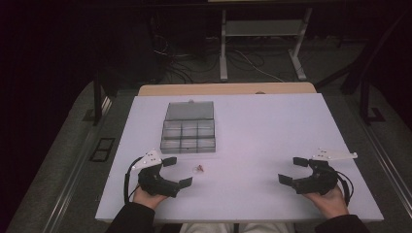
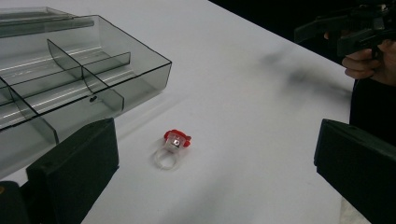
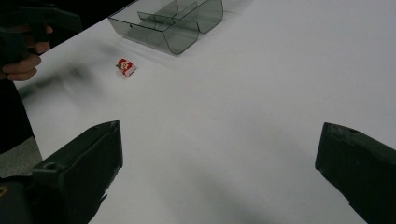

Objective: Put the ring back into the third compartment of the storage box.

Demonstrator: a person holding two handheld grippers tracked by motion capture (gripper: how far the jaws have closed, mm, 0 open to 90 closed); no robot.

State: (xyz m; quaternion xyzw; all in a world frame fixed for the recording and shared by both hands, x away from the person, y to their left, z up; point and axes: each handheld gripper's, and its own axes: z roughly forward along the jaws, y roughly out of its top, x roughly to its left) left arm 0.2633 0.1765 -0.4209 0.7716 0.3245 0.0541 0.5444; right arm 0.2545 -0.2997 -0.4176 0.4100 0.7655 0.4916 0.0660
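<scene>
A small ring with a clear band and a red top [image 2: 173, 146] lies on the white table, just in front of a smoke-grey divided box [image 1: 189, 135] whose lid is folded back. In the high view the ring [image 1: 199, 168] sits right of my left gripper [image 1: 177, 172], whose jaws stand wide open and hold nothing. The ring lies ahead of them, between the two jaws in the left gripper view. My right gripper [image 1: 294, 170] rests open near the front right of the table, far from the ring [image 3: 125, 67], with nothing between its jaws.
The white board [image 1: 272, 126] lies on a wooden table. Its compartmented box [image 2: 70, 74] stands left of centre. Beyond the table are a desk frame and cables on the floor [image 1: 243, 58]. The other hand with its gripper [image 2: 359, 32] appears in the left gripper view.
</scene>
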